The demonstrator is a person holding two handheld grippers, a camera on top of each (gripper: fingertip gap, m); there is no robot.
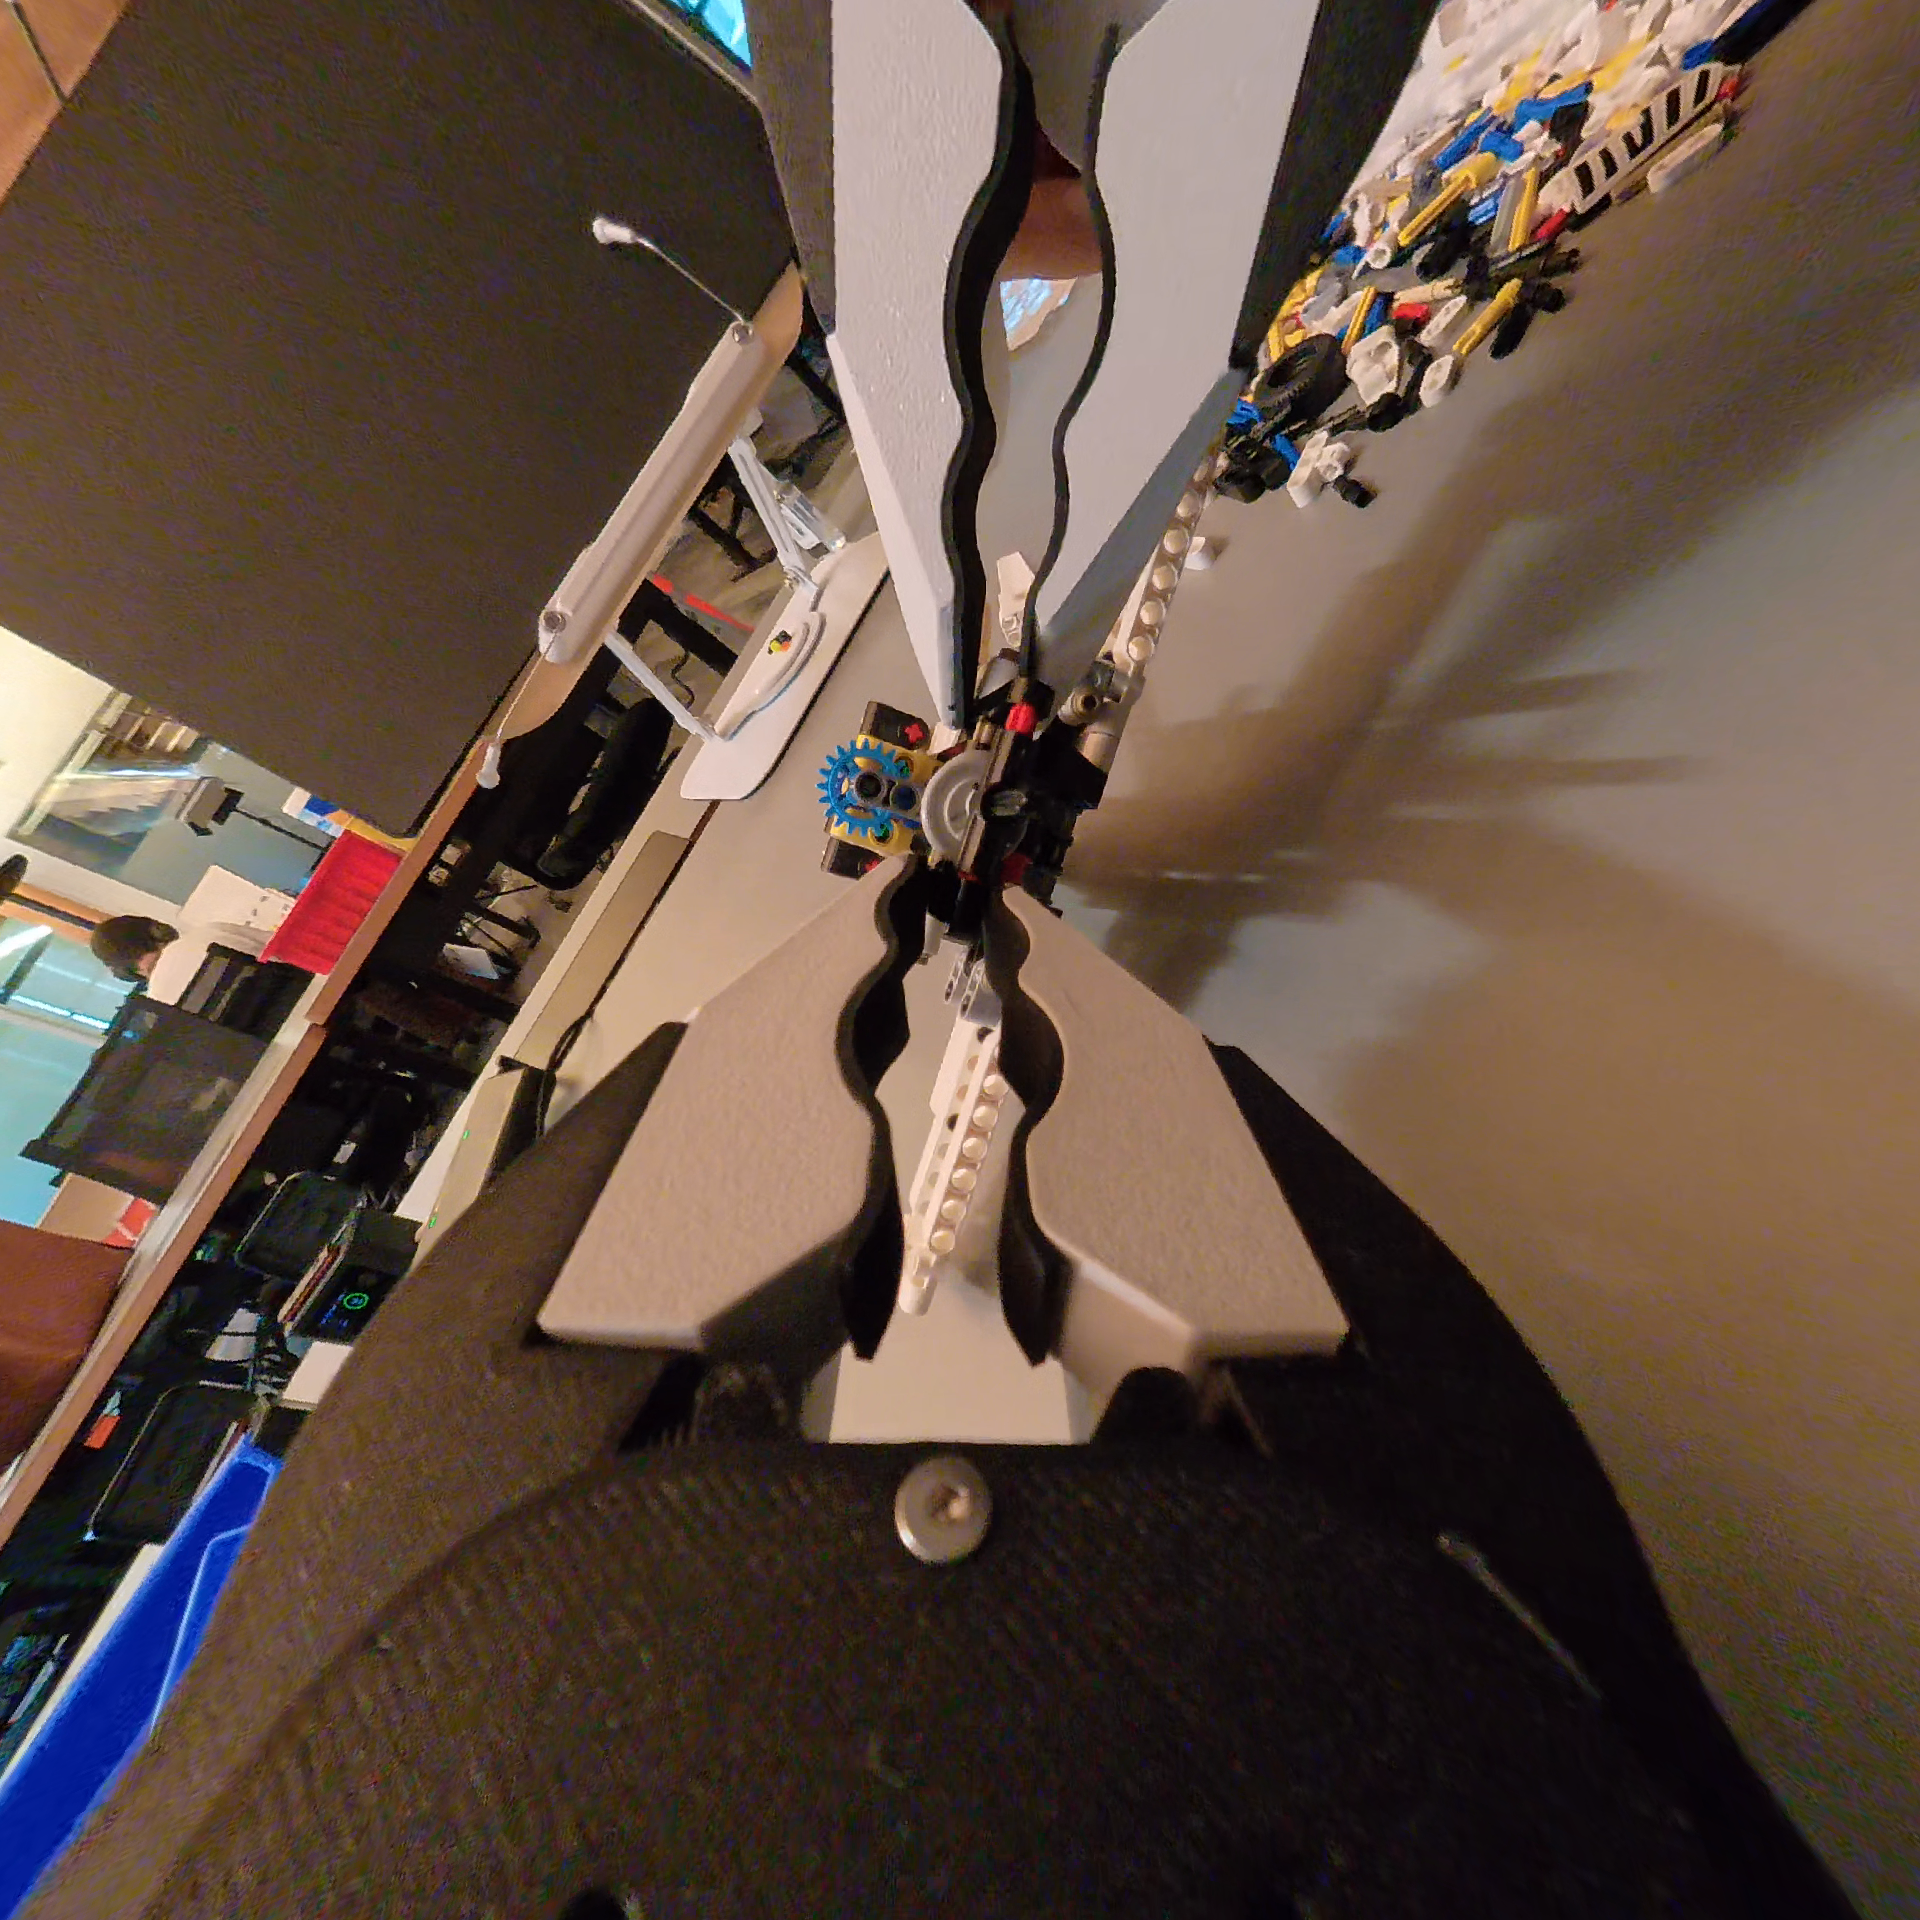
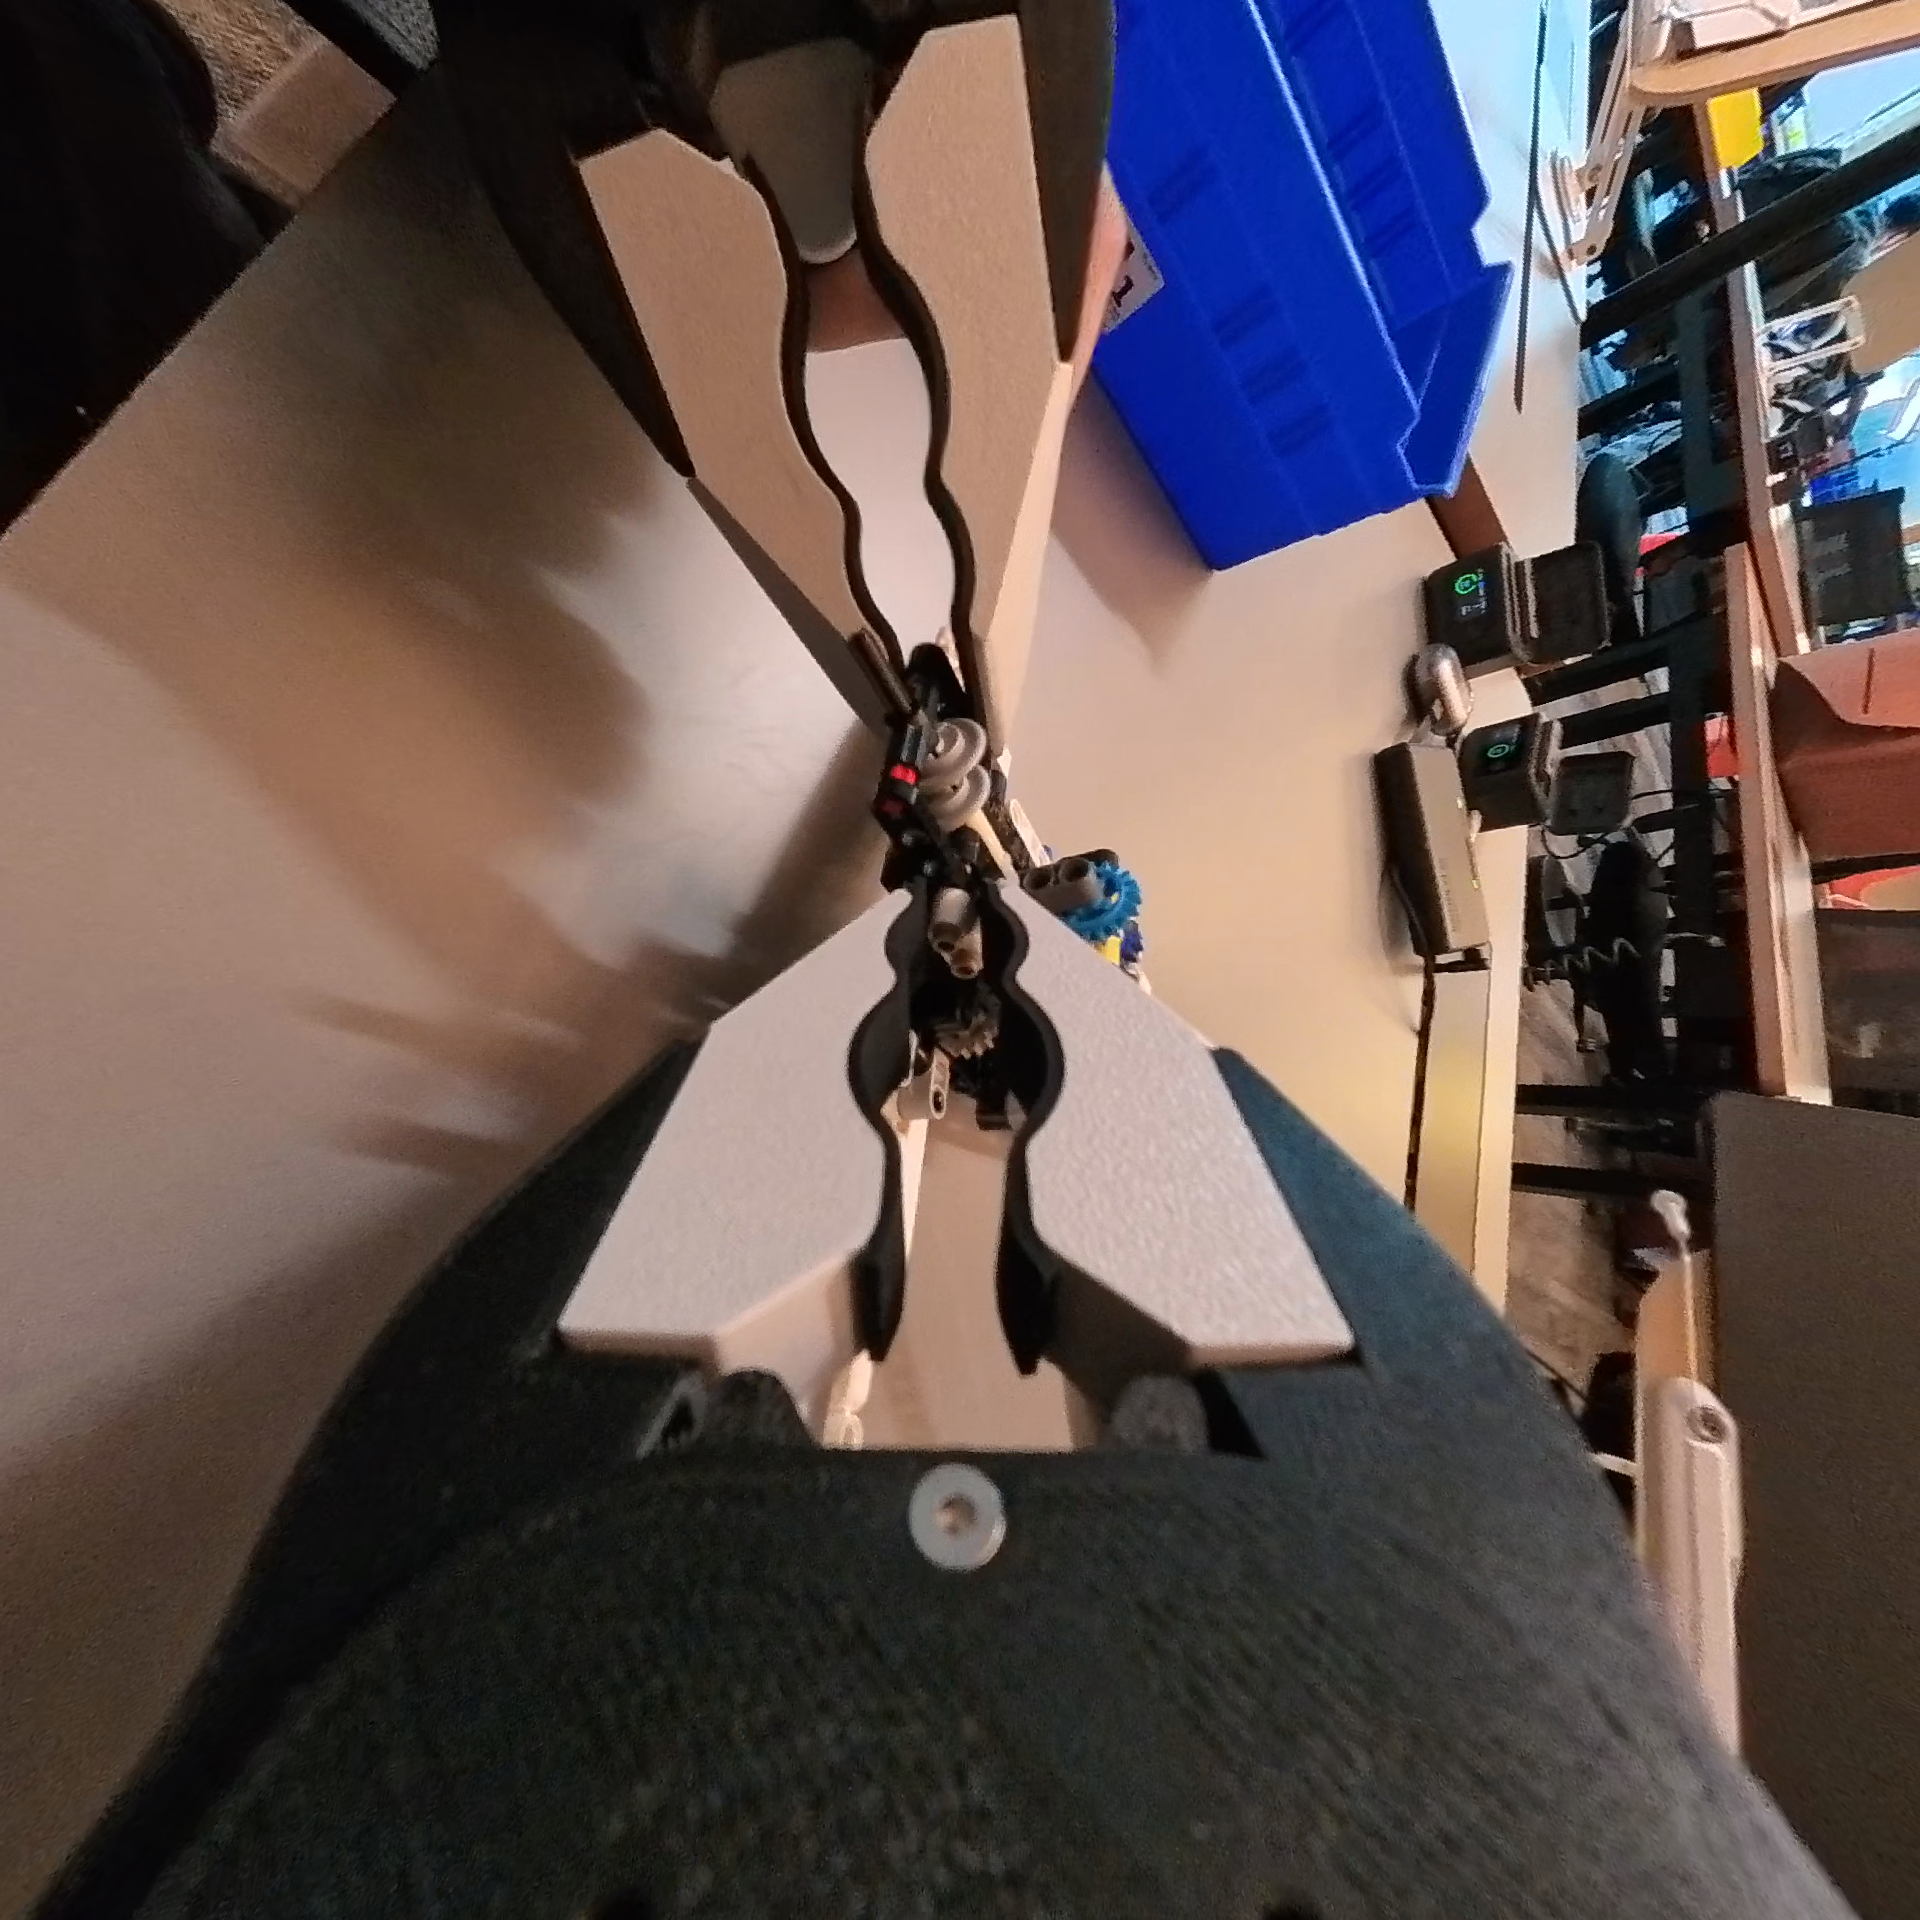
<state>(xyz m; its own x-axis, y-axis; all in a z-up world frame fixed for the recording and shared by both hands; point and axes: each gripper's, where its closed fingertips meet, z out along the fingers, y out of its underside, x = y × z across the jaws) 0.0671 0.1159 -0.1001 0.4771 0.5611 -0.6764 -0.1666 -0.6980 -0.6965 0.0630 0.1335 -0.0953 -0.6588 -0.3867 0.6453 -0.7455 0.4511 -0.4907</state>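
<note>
I have both claws clamped on the same toy-brick assembly [image 1: 961, 810], raised above the pale table [image 1: 1558, 935]: my left gripper [image 1: 956, 925] pinches its white holed beam [image 1: 961, 1143], my right gripper [image 2: 951, 925] its grey and black end (blue gear [image 1: 857, 788] sticking out sideways). Loose bricks [image 1: 1455, 239] lie beyond.

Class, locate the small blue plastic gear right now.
Left wrist view, centre: the blue plastic gear sits on the toy-brick assembly's left side, between both tongs' tips.
</note>
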